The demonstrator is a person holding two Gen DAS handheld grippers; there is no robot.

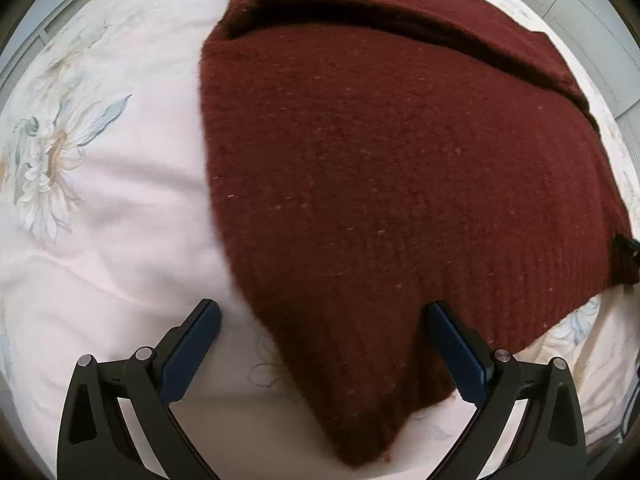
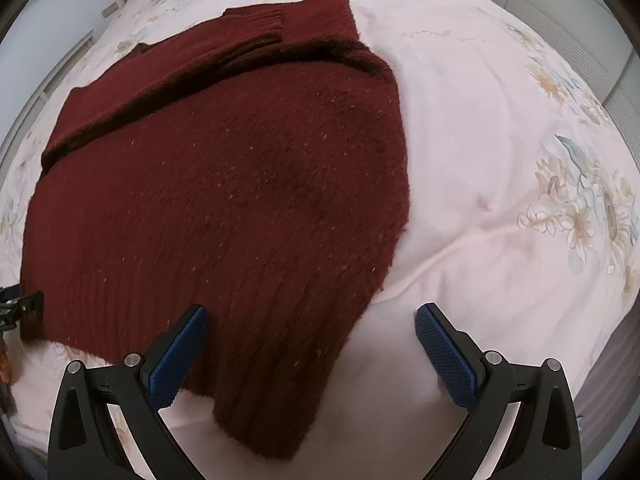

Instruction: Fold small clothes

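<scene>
The thick, soft dark-red knitted sweater [image 1: 400, 184] lies flat on the flowery pink bedsheet [image 1: 104, 216]. Left gripper [image 1: 324, 344] and right gripper [image 2: 312, 344] both gape wide, empty. Pinch the floppy corners near six o'clock.

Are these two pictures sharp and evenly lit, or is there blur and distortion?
Left wrist view: strong fisheye bending, soft even light, the dark red sweater blurred along its near left edge. Right wrist view: same bending, sweater sharper, no glare on the floral bedspread.

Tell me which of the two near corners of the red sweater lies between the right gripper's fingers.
The sweater corner on the person's right lies between the open right gripper; the other near corner lies between the left gripper.
</scene>
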